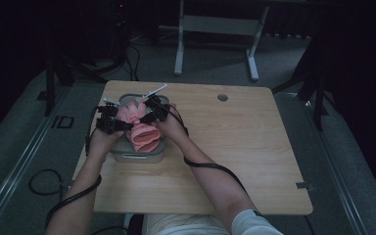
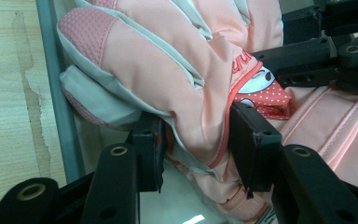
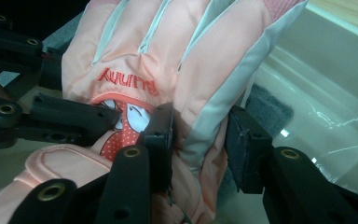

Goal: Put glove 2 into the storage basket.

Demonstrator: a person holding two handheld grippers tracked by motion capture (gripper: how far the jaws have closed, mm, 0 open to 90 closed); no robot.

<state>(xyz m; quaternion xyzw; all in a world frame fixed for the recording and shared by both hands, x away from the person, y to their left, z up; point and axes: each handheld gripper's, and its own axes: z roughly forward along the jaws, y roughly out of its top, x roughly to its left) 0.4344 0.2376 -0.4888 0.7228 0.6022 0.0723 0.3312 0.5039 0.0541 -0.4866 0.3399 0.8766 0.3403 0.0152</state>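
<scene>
A pink glove (image 1: 139, 122) with pale grey panels lies in a clear box (image 1: 137, 155) at the table's left, fingers toward the far side, cuff hanging over the near part. Its back faces up, with red lettering (image 3: 129, 78) and a cartoon patch with a red dotted bit (image 2: 265, 95) below the knuckles. The fingertips (image 2: 86, 32) are textured pink.

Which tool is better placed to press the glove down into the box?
Probably the right tool: it straddles the glove near the palm edge, over the box.
</scene>
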